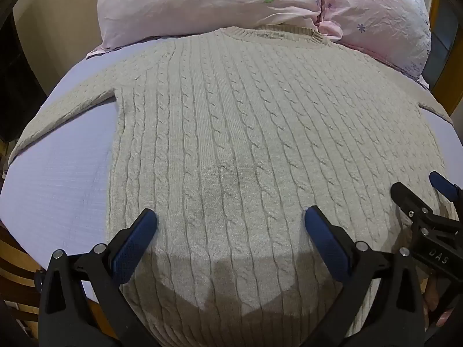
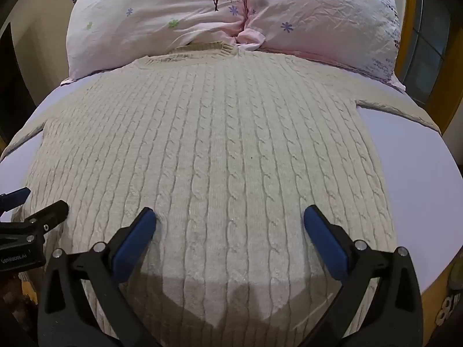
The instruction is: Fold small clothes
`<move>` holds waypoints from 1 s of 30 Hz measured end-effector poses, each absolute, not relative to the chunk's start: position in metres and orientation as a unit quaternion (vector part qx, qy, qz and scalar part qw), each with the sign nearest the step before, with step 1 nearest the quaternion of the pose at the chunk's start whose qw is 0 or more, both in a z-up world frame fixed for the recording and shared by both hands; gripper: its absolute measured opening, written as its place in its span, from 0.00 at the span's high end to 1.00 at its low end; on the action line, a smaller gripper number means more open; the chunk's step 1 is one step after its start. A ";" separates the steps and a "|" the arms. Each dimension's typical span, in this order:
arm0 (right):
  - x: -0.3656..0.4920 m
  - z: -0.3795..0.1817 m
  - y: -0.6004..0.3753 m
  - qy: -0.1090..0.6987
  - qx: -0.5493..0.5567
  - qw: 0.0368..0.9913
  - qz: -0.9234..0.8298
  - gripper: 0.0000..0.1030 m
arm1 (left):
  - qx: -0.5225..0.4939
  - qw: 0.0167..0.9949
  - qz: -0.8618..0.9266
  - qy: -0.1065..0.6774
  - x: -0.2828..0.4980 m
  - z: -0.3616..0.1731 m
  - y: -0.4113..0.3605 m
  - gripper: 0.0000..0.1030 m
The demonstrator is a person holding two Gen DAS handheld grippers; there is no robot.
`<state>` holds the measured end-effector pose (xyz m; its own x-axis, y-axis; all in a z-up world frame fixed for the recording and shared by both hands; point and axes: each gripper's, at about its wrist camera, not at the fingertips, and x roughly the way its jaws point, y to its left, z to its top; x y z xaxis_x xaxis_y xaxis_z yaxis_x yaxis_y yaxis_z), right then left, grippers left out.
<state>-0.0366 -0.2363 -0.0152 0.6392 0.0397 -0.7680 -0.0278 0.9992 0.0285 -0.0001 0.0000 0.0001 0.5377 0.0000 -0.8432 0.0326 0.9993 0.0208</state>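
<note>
While both hover spread, gripping nothing: left tool (image 1: 231, 219) | right tool (image 2: 230, 219) | cream cable-knit sweater (image 1: 231, 133) flat on lilac-sheeted bed (image 1: 58, 179)

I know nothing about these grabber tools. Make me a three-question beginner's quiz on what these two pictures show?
1. True or false: the sweater lies spread flat on the bed sheet, with nothing folded yet.
2. Multiple choice: the left gripper and the right gripper are A) both open and holding nothing, B) both clamped on a sleeve, C) one open, one shut.
3. Fill in: the sweater's collar points toward the ____ with the flower print.

Key: 1 true; 2 A; 3 pillows.
</note>
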 end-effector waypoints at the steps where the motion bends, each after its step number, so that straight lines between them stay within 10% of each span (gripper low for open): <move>1: -0.037 -0.015 -0.236 0.423 0.007 0.906 0.018 0.02 | 0.017 0.877 -0.009 0.481 0.000 0.000 0.000 0.01; 30: -0.037 -0.013 -0.237 0.422 0.008 0.906 0.016 0.02 | 0.017 0.877 -0.009 0.480 0.000 0.000 0.000 0.01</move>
<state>-0.0371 -0.2373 -0.0130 0.6435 0.0362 -0.7646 -0.0228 0.9993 0.0281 -0.0001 0.0000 0.0001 0.5382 0.0006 -0.8428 0.0326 0.9992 0.0215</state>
